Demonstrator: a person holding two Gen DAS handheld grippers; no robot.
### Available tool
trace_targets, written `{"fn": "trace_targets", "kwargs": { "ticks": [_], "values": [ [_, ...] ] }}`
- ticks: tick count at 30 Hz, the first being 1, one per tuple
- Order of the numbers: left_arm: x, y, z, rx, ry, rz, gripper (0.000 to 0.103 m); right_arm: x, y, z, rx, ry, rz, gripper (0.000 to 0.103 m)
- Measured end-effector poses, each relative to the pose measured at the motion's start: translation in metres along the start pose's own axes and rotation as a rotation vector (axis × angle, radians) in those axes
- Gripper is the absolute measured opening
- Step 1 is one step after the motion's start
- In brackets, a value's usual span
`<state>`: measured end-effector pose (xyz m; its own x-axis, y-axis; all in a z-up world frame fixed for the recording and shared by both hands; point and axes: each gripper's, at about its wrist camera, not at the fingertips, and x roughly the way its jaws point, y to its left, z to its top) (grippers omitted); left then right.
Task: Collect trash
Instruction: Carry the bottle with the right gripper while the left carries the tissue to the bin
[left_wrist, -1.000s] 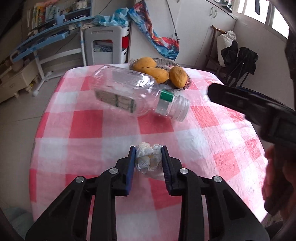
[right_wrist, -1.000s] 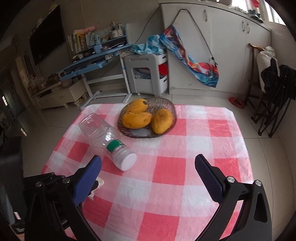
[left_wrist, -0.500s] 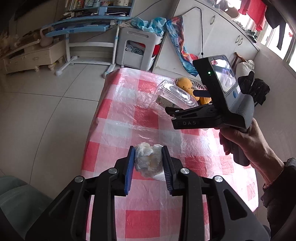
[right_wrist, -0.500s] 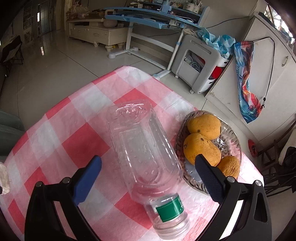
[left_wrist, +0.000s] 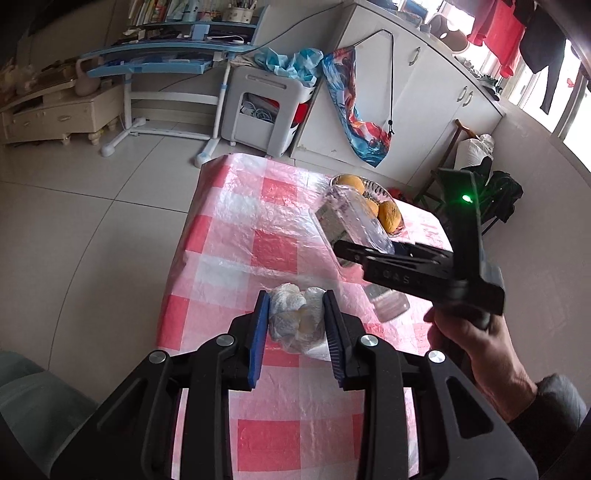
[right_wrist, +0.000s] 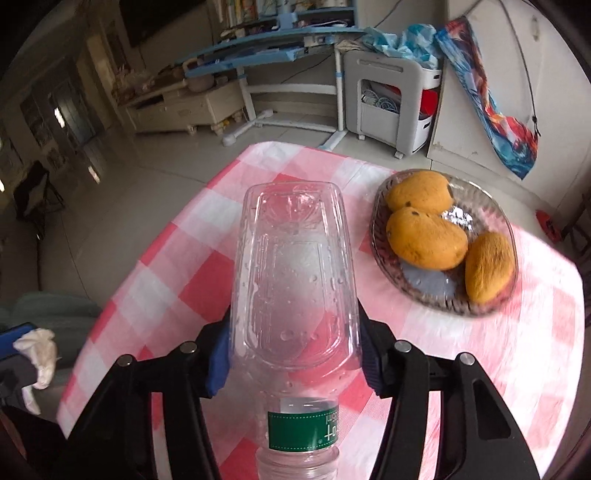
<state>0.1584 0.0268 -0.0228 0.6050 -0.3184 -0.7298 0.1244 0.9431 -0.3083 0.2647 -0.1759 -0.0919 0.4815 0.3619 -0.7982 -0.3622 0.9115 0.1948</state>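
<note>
Currently on my list, placed against the checked table (left_wrist: 236, 221): my left gripper (left_wrist: 295, 332) is clamped on a crumpled tissue wad (left_wrist: 295, 317), held above the table's near-left part. My right gripper (right_wrist: 295, 354) straddles the clear plastic bottle (right_wrist: 295, 266) at mid-table, jaws closing, blue pads at its sides, cap end toward me. Fruit dish (right_wrist: 491, 306) with three mangoes (right_wrist: 424, 240) sits just right of the bottle.
</note>
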Motion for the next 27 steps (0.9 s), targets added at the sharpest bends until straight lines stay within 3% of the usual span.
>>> {"fn": "trace_targets", "kwargs": {
  "ticks": [7,14,22,27],
  "values": [
    [-0.017,-0.011,-0.006,0.037,-0.056,-0.032,0.028,-0.068,-0.002,-0.072,0.287,-0.152,0.216,0.056],
    [-0.049,-0.025,-0.02,0.1,-0.147,-0.051,0.028,-0.121,0.031,-0.132,0.372,-0.226,0.314,0.056],
    [-0.077,-0.029,-0.065,0.126,-0.152,-0.044,0.028,-0.135,0.093,-0.199,0.306,-0.124,0.35,0.056],
    [-0.092,-0.035,-0.089,0.148,-0.168,-0.053,0.028,-0.127,0.118,-0.226,0.255,-0.05,0.328,0.056]
  ]
}}
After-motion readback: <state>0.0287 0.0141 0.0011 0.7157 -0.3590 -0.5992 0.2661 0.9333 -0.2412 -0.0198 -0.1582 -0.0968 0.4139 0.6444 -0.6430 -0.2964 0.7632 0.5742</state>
